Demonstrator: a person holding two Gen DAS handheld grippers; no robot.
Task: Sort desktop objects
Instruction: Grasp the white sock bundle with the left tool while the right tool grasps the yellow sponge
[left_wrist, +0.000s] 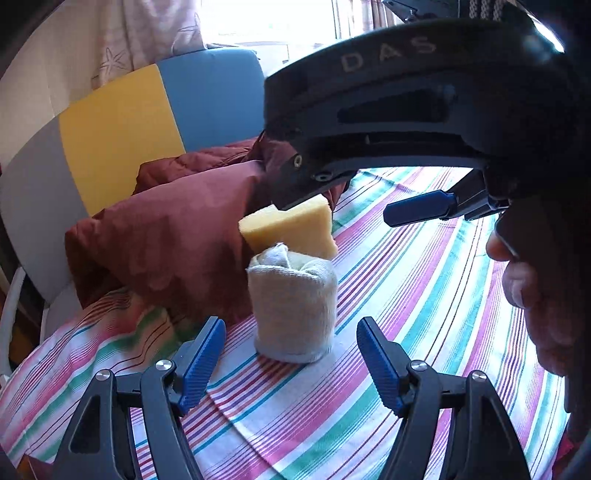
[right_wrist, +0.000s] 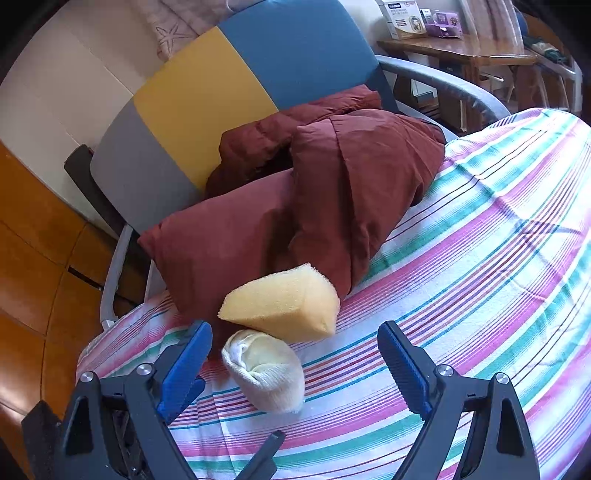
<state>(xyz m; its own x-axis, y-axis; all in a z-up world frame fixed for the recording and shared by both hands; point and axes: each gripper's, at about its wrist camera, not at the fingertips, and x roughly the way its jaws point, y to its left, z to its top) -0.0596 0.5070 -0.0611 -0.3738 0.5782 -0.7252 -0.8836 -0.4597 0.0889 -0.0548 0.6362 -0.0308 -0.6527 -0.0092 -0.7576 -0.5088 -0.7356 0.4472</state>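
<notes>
A rolled cream sock bundle (left_wrist: 293, 312) stands on end on the striped tablecloth (left_wrist: 424, 295), with a yellow sponge (left_wrist: 291, 229) lying just behind it. My left gripper (left_wrist: 291, 354) is open and empty, its blue pads on either side of the bundle's base, just short of it. In the right wrist view the sock bundle (right_wrist: 267, 371) and the sponge (right_wrist: 284, 299) lie ahead. My right gripper (right_wrist: 295, 354) is open and empty, above them. In the left wrist view the right gripper's black body (left_wrist: 406, 110) hangs over the sponge.
A dark red jacket (right_wrist: 314, 192) is heaped at the table's far edge against a grey, yellow and blue chair back (right_wrist: 207, 103). A wooden desk (right_wrist: 454, 48) with boxes stands at the far right. The cloth's left edge (right_wrist: 122, 332) drops to a wooden floor.
</notes>
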